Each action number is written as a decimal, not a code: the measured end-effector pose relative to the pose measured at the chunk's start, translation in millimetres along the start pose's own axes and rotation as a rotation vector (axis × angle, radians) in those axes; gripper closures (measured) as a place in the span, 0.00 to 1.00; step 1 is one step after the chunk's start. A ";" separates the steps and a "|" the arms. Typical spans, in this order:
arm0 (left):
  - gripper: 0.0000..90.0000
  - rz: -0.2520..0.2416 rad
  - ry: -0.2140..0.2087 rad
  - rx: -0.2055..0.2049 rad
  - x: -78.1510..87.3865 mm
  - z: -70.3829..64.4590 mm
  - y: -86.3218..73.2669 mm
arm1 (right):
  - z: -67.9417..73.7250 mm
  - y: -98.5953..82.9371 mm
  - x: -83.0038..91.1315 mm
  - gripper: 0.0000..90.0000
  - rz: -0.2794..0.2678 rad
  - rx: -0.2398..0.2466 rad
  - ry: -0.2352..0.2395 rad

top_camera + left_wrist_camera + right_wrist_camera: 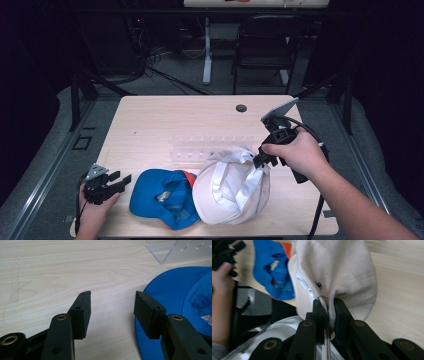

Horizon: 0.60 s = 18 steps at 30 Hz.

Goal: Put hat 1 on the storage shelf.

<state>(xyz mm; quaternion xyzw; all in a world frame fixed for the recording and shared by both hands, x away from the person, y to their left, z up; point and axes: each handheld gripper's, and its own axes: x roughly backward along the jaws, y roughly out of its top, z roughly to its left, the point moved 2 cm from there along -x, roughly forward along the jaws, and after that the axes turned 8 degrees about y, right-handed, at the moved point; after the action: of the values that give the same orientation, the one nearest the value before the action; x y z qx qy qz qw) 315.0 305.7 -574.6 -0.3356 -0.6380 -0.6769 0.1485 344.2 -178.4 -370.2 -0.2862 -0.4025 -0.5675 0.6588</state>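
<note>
A cream-white cap [231,186] lies upside down near the table's front edge, leaning on a blue cap [162,196] to its left. My right gripper [261,159] is shut on the white cap's edge at its upper right. In the right gripper view the cream cloth [337,270] is pinched between the jaws of the right gripper [328,305], with the blue cap [274,270] behind. My left gripper [119,181] stands open just left of the blue cap. In the left gripper view the left gripper [112,305] holds nothing, and the blue cap's brim [172,292] lies by the right jaw.
A clear plastic rack [205,147] stands on the wooden table [165,120] behind the caps, and shows again as the rack [180,250] in the left gripper view. A dark round grommet [241,108] sits near the back edge. A chair [265,45] stands beyond the table.
</note>
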 end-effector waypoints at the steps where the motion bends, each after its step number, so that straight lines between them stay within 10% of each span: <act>1: 0.54 0.000 0.000 0.000 0.1 0.0 0.0 | 0.3 -0.1 1.1 0.91 -0.008 -0.012 0.028; 18: 0.54 -0.010 0.003 0.003 -0.5 -0.7 -0.1 | -11.2 -9.6 11.5 0.91 -0.043 -0.113 0.498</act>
<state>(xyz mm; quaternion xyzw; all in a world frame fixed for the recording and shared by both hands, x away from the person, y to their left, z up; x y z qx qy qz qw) 315.2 305.0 -574.9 -0.3314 -0.6403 -0.6773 0.1465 337.5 -195.5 -366.9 -0.1655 -0.2016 -0.6561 0.7082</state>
